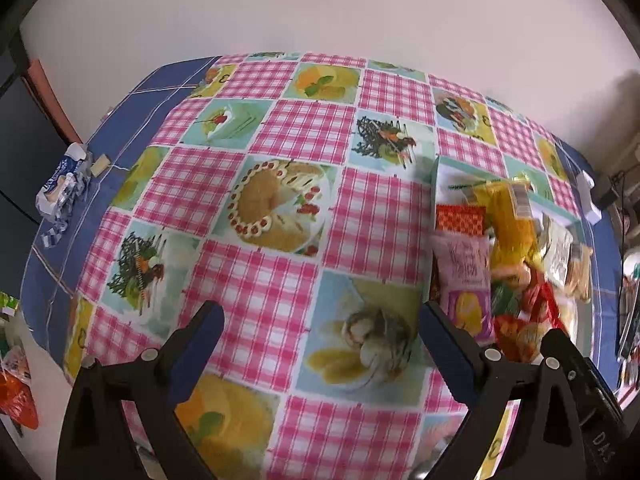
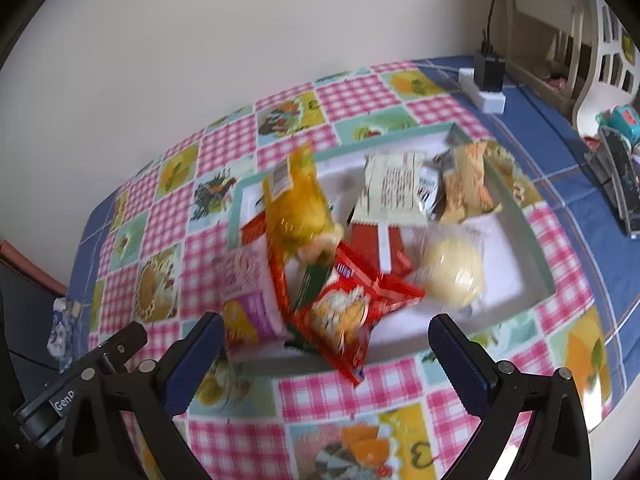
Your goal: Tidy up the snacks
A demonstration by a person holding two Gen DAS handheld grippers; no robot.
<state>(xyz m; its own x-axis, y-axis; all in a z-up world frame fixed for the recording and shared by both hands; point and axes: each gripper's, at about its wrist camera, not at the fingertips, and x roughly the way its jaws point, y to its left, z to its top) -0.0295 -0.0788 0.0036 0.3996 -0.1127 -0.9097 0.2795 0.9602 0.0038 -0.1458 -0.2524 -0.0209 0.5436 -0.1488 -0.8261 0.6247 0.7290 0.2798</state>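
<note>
A white tray with a teal rim holds several snack packets: a red chip bag, a yellow bag, a pink packet, a round pale bun in clear wrap, a white packet and an orange wafer pack. My right gripper is open and empty, just in front of the tray. My left gripper is open and empty over the tablecloth, left of the tray; the pink packet and yellow bag show at its right.
The table has a pink checked cloth with food pictures over a blue cloth. A crumpled blue-white wrapper lies at the left edge. A white power strip with a black plug sits at the far right corner. A white chair stands beyond.
</note>
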